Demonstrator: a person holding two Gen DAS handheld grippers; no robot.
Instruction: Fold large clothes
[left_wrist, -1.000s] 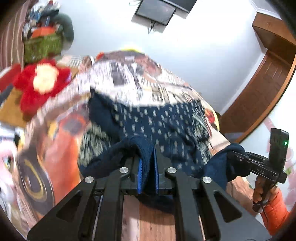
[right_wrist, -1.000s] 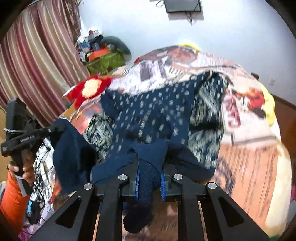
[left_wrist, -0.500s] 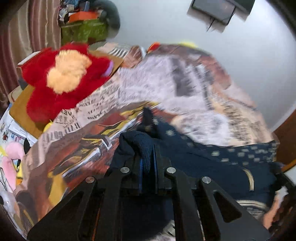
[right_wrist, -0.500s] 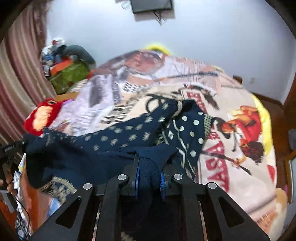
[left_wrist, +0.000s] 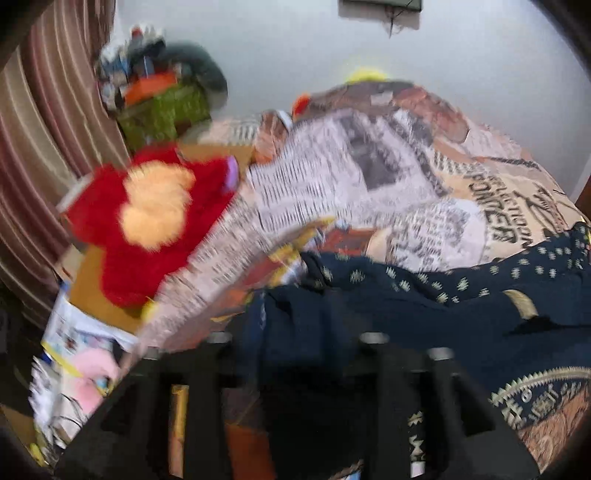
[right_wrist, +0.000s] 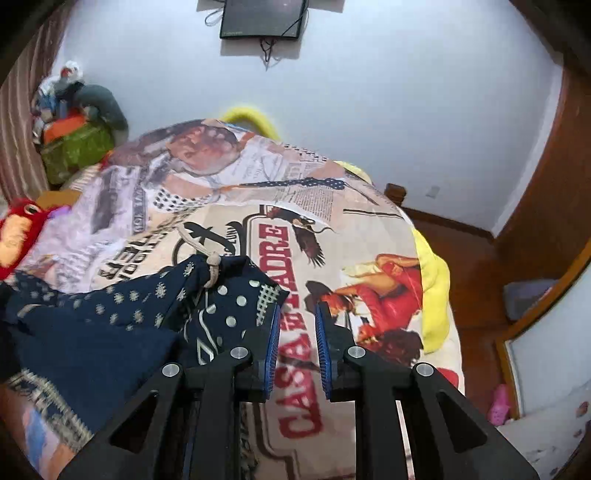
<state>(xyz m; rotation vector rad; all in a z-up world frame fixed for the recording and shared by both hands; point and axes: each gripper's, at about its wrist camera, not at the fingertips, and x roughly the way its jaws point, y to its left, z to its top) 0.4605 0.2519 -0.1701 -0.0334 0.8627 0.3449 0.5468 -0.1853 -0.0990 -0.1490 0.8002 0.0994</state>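
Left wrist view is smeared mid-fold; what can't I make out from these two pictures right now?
- Left gripper: motion blur and the navy garment draped over its fingers hide whether it is open or shut.
- Garment's full outline: cut off by the right edge in the left wrist view, by the left edge in the right wrist view.
- Right gripper: clearly open, but what lies below its fingers is hidden by its frame.

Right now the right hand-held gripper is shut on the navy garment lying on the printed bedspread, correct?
No. The right hand-held gripper is open, with only printed bedspread between its blue pads; the navy garment lies beside it on the left. The right wrist view shows this.
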